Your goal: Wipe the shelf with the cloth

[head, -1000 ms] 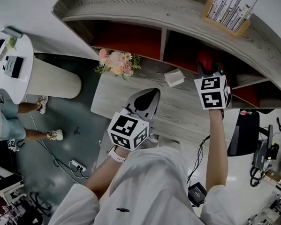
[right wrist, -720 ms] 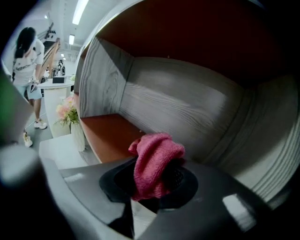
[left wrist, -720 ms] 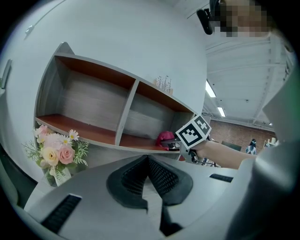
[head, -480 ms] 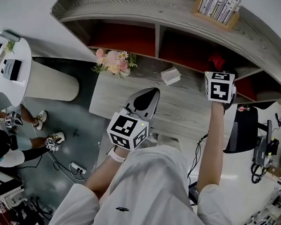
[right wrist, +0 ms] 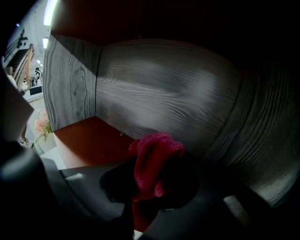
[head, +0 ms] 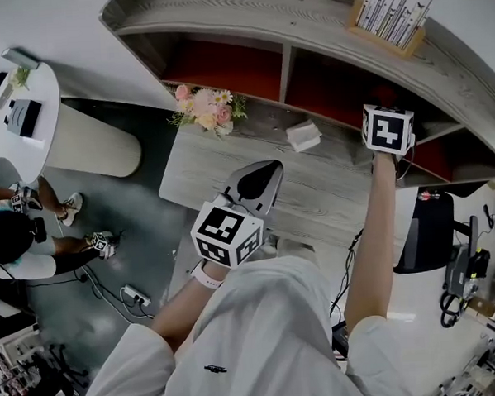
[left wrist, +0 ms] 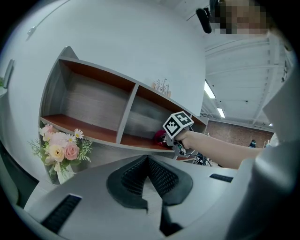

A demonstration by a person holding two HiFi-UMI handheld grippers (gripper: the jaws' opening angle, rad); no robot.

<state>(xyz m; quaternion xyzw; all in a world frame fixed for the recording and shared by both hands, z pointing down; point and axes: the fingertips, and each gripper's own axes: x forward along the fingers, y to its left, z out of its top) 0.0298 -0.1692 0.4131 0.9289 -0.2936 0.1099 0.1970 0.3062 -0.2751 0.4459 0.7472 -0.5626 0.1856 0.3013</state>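
Observation:
The shelf (head: 224, 70) has grey wood walls and red-brown floors in two compartments. My right gripper (head: 388, 129) reaches into the right compartment, and its jaws are hidden behind the marker cube in the head view. In the right gripper view that gripper (right wrist: 150, 180) is shut on a bunched red cloth (right wrist: 152, 164), which is just above the compartment floor (right wrist: 86, 136), close to the back wall. The left gripper view shows the cloth (left wrist: 161, 137) and the right gripper (left wrist: 178, 126) at the shelf edge. My left gripper (head: 259, 177) (left wrist: 147, 160) is shut and empty, held back over the counter.
A flower bunch (head: 203, 108) and a small white box (head: 304, 135) sit on the grey counter (head: 213, 166) below the shelf. A wooden holder of cards (head: 391, 16) stands on the shelf top. A round white table (head: 28, 122) and a person (head: 18, 246) are at the left.
My right gripper has moved to the right and farther into the right compartment with the cloth. The left gripper has stayed where it was.

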